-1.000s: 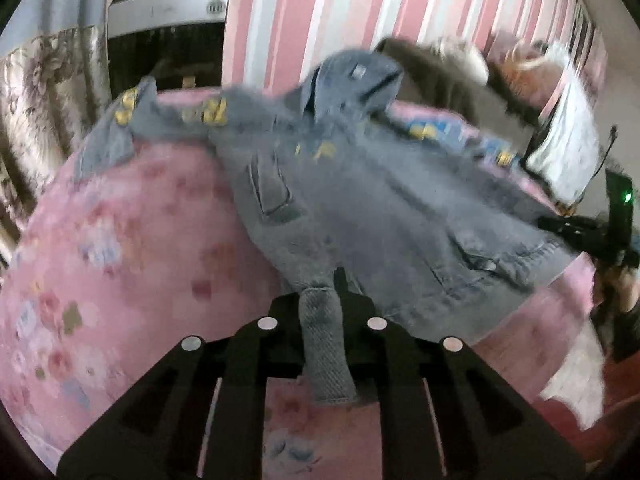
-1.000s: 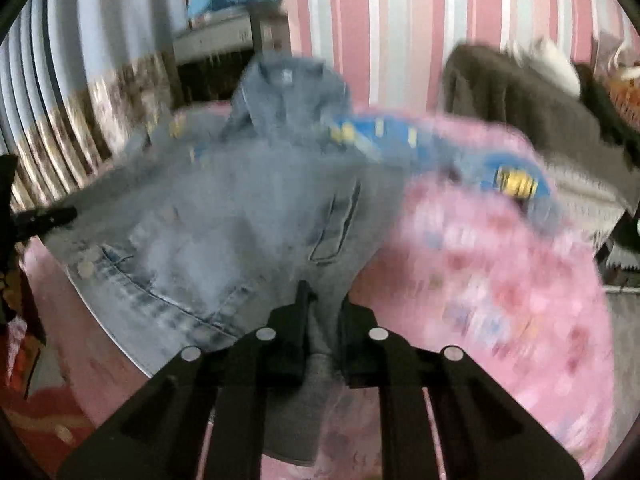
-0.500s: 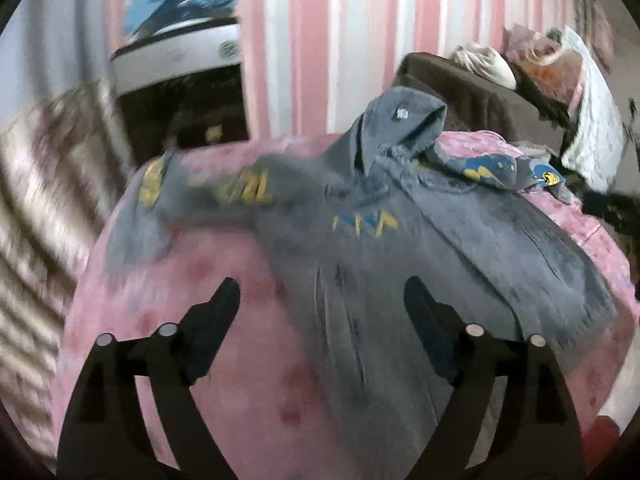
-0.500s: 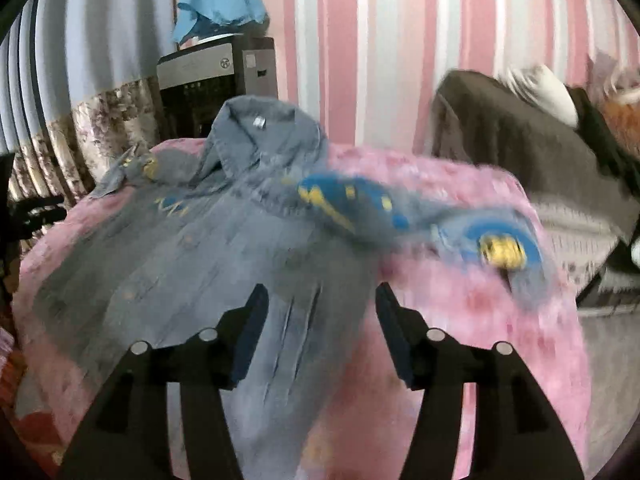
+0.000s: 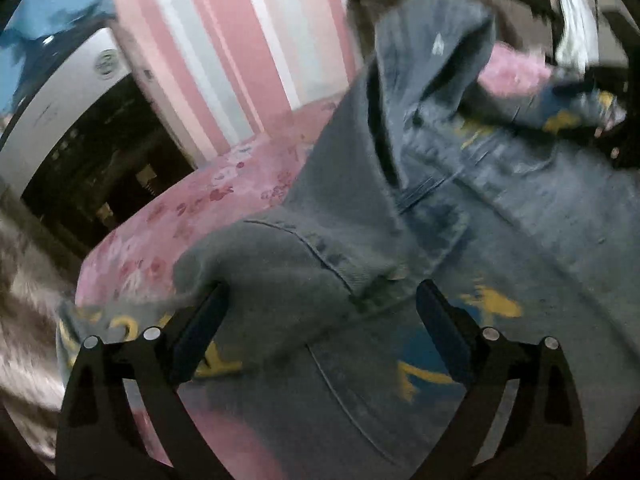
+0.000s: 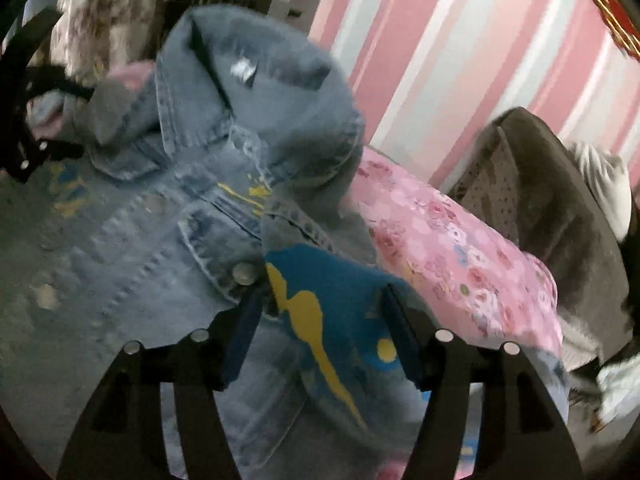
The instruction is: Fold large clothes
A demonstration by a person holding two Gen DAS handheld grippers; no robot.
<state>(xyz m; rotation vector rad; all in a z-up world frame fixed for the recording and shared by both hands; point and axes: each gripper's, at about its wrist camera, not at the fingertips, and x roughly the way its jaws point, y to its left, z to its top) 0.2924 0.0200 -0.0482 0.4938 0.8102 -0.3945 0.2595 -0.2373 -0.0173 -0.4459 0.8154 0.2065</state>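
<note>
— Denim jacket [image 5: 500,208] lies spread on the pink floral bed [image 6: 452,240], doesn't it?
— Yes. We see our left gripper [image 5: 322,312] and right gripper [image 6: 320,316] over its sleeves, fingers just opening, spread, pinching nothing.

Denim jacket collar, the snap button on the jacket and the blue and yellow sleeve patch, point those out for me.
denim jacket collar [image 6: 256,92], right wrist view, on the inside of the raised collar.
snap button [image 6: 245,273], right wrist view, on the button's metal face.
blue and yellow sleeve patch [image 6: 332,304], right wrist view, on the blue area between the open jaws.
</note>
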